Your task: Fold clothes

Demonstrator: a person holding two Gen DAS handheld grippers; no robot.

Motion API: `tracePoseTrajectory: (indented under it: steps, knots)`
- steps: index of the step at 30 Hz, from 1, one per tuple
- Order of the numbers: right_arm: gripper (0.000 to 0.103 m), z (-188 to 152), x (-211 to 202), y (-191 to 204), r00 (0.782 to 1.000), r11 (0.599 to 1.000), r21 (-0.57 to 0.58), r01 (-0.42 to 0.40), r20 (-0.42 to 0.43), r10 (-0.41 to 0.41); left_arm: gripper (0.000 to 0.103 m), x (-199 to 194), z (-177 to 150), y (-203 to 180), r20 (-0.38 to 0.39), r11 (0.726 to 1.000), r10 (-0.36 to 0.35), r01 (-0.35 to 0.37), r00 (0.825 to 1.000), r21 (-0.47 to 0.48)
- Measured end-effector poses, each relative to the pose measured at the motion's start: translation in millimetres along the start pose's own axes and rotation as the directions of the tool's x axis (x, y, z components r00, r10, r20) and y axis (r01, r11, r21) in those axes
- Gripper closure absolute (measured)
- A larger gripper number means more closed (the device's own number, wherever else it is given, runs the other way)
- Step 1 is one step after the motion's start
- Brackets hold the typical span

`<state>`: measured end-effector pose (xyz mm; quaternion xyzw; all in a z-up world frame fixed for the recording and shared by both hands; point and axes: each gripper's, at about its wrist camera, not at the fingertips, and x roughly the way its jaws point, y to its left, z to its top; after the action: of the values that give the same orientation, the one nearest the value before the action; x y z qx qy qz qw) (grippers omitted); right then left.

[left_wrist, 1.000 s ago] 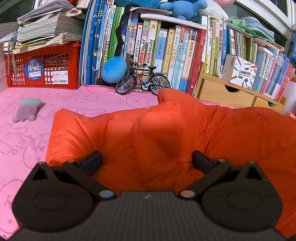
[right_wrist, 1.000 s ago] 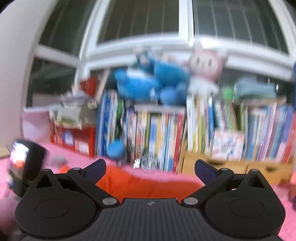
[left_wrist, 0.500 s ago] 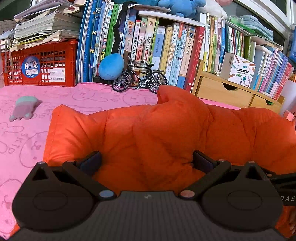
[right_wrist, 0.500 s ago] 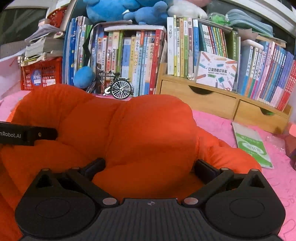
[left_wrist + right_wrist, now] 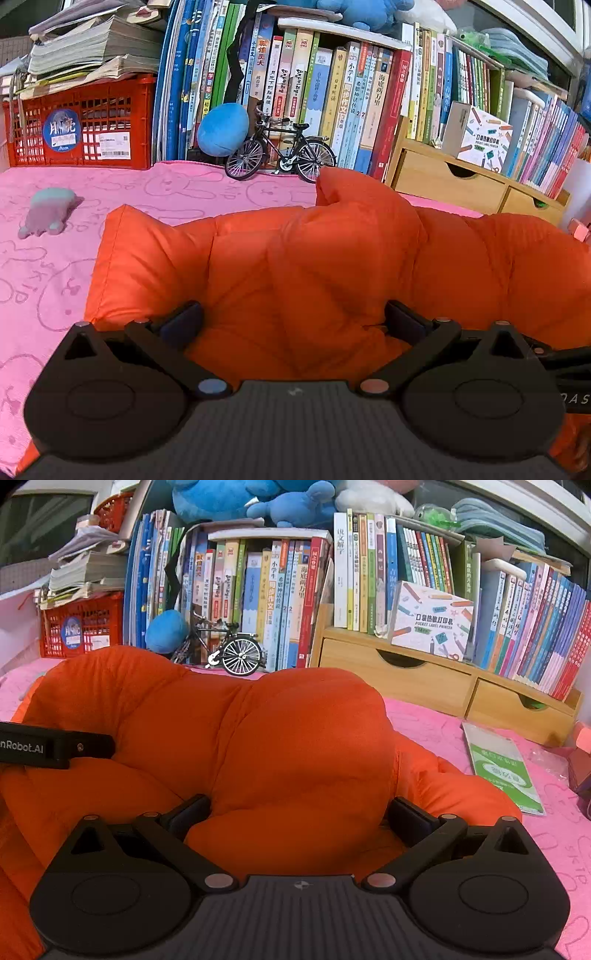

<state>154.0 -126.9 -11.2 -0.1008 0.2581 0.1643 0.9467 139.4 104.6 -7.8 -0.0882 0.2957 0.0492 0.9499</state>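
Where spread across the pink sheet [image 5: 155,192], orange puffer garment [image 5: 314,266] with long axis running left to right, parallel to the bookshelf [image 5: 295,92]; one corner peaked toward the model bicycle [image 5: 280,151], exact head or hem end not determinable. Left gripper [image 5: 291,317] low over the near edge of the garment, fingers [image 5: 181,323] spread wide with padded fabric bulging between them, nothing pinched. Right gripper [image 5: 299,812] likewise splayed, fingers [image 5: 190,812] on either side of a raised orange mound, no grasp closed. Visible from the left wrist only: small grey-green soft toy [image 5: 50,212] lying on the sheet well left of the garment, and the garment's squared left corner. Visible from the right wrist only: green-and-white leaflet [image 5: 502,768] flat on the sheet just beside the garment's right end, wooden drawer unit [image 5: 424,679] seen in full, and a black bar of the left device [image 5: 55,744] resting over the fabric at far left. Common to both: red crate [image 5: 81,125], blue ball-shaped plush [image 5: 223,129] beside the bicycle.
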Motion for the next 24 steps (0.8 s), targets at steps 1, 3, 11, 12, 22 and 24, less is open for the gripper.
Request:
tracePoseTrajectory:
  steps: [1, 3, 11, 12, 22, 24]
  knots:
    - [0.000, 0, 0, 0, 1.000, 1.000, 0.002, -0.002, -0.001, 0.002, 0.000, 0, 0, -1, 0.001, 1.000, 0.002, -0.002, 1.000, 0.003]
    - [0.000, 0, 0, -1, 1.000, 1.000, 0.007, -0.006, -0.002, 0.006, 0.000, -2, -1, -1, 0.002, 1.000, 0.003, -0.003, 1.000, 0.009]
    - [0.000, -1, 1, -12, 0.997, 0.995, 0.063, -0.077, 0.000, 0.077, 0.000, -28, -9, 9, 0.031, 0.988, 0.046, -0.050, 0.998, 0.145]
    - [0.000, -1, 1, -13, 0.996, 0.994, 0.068, -0.089, 0.002, 0.089, 0.000, -33, -11, 12, 0.038, 0.987, 0.058, -0.063, 0.998, 0.150]
    - [0.000, -2, 3, -15, 0.996, 0.993, 0.082, -0.090, 0.000, 0.090, 0.000, -73, 46, -30, 0.312, 0.970, 0.062, -0.130, 0.948, 0.204]
    - [0.000, -2, 2, -15, 0.996, 0.992, 0.085, -0.092, 0.001, 0.092, 0.000, -51, 54, -46, 0.287, 0.961, 0.067, -0.140, 0.955, 0.240]
